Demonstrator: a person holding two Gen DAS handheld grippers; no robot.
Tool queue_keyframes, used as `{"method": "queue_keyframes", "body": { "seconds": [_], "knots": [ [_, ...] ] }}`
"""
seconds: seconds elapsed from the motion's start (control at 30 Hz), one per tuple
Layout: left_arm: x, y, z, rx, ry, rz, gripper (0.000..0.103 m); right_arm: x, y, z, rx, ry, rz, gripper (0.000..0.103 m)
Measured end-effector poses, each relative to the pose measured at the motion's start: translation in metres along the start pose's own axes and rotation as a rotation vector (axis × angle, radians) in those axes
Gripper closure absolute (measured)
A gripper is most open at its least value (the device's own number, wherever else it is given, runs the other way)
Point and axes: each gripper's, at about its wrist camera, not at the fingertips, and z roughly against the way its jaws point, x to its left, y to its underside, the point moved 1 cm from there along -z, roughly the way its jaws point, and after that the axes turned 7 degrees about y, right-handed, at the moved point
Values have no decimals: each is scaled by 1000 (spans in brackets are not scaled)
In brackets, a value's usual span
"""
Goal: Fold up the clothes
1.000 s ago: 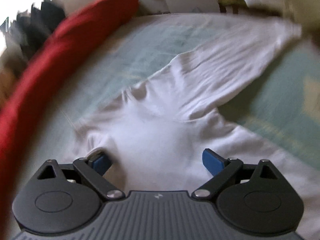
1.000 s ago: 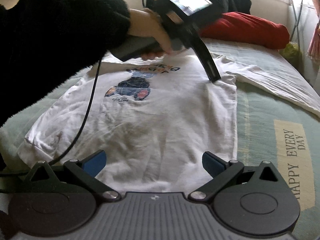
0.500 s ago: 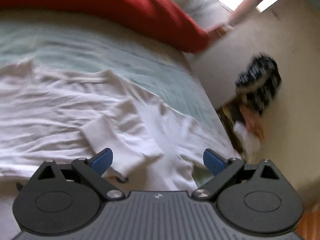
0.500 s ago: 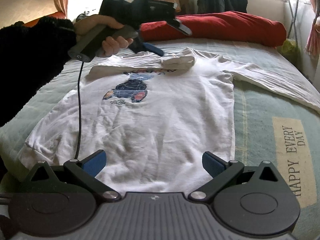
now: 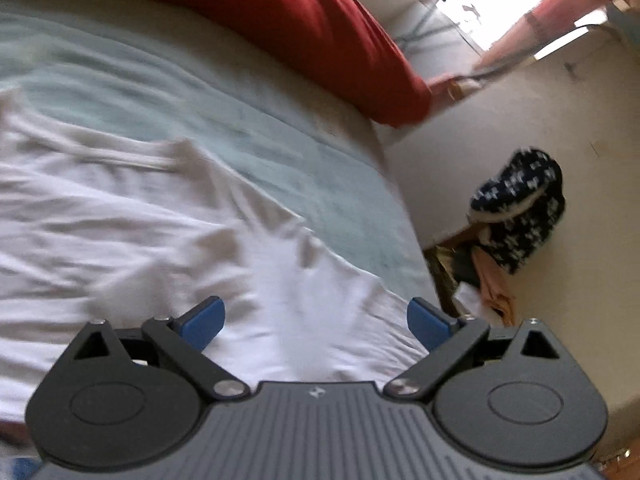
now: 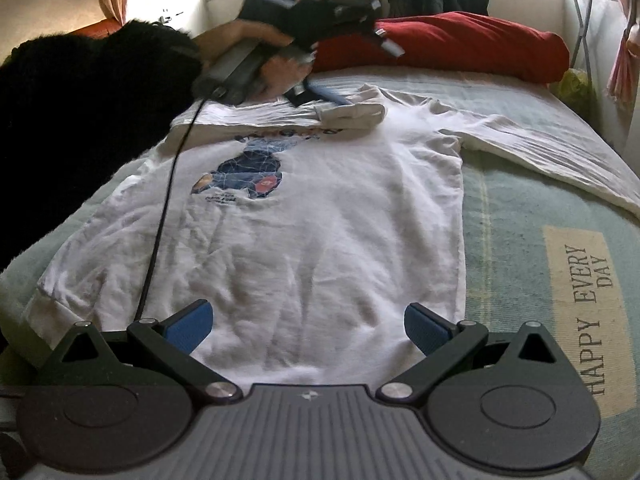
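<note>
A white long-sleeved shirt (image 6: 320,220) with a blue print lies flat, front up, on the bed. One sleeve is folded across the chest, its cuff (image 6: 352,114) resting near the collar. The other sleeve (image 6: 540,148) stretches out to the right. My left gripper (image 6: 360,72), held in a hand with a black sleeve, hovers open just above that cuff and holds nothing. In the left wrist view the left gripper (image 5: 316,320) stands open over wrinkled shirt cloth (image 5: 160,220). My right gripper (image 6: 306,326) is open and empty over the shirt's hem.
A red pillow (image 6: 460,46) lies at the head of the bed, and a green bedspread (image 6: 520,240) with printed words is bare to the right. The bed's edge (image 5: 404,208) drops to a floor with a dark patterned item (image 5: 520,208). A black cable (image 6: 160,220) crosses the shirt.
The left gripper laid the sleeve cuff on the chest, let it go and drew back up to the left. The right gripper has stayed where it was.
</note>
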Motion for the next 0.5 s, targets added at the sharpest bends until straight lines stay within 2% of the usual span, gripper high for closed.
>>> {"method": "queue_keyframes", "body": {
  "seconds": [0.1,0.2,0.4,0.5],
  "knots": [
    [-19,3,-15,39,0,-63,6,-2,0,1,-2,3,-4,0],
    [-30,5,-5,40,-11,-133,6,-4,1,1,-4,6,-8,0],
    [-6,-4,38,10,-130,-92,6,-5,1,2,-10,1,-14,0],
    [14,-5,51,5,-175,-34,6,-2,0,1,-14,-11,-4,0]
  ]
}}
